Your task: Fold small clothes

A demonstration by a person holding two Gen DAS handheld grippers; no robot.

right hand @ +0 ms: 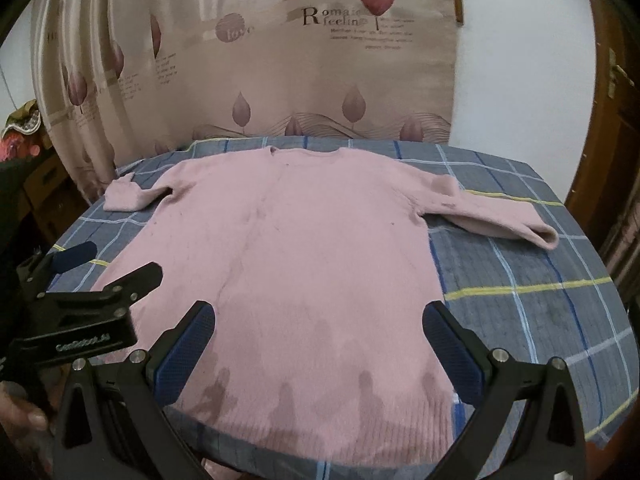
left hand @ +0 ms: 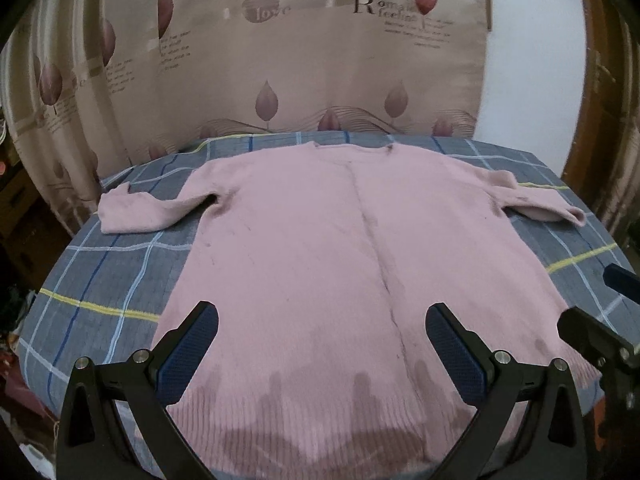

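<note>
A small pink knit sweater [left hand: 320, 248] lies flat and spread out on a blue-grey plaid cloth [left hand: 112, 264], neck at the far side, hem toward me, both sleeves out to the sides. It also shows in the right wrist view [right hand: 296, 248]. My left gripper [left hand: 322, 314] is open and empty, above the sweater's hem. My right gripper [right hand: 320, 312] is open and empty, above the hem's right part. The right gripper also shows at the right edge of the left wrist view [left hand: 596, 300]. The left gripper shows at the left of the right wrist view [right hand: 116, 264].
The plaid cloth [right hand: 520, 280] covers a rounded table. A beige curtain [left hand: 280, 60] with leaf prints and lettering hangs behind it. A white wall [right hand: 520, 60] and a brown wooden door [right hand: 616, 100] stand at the right. Clutter sits at the far left.
</note>
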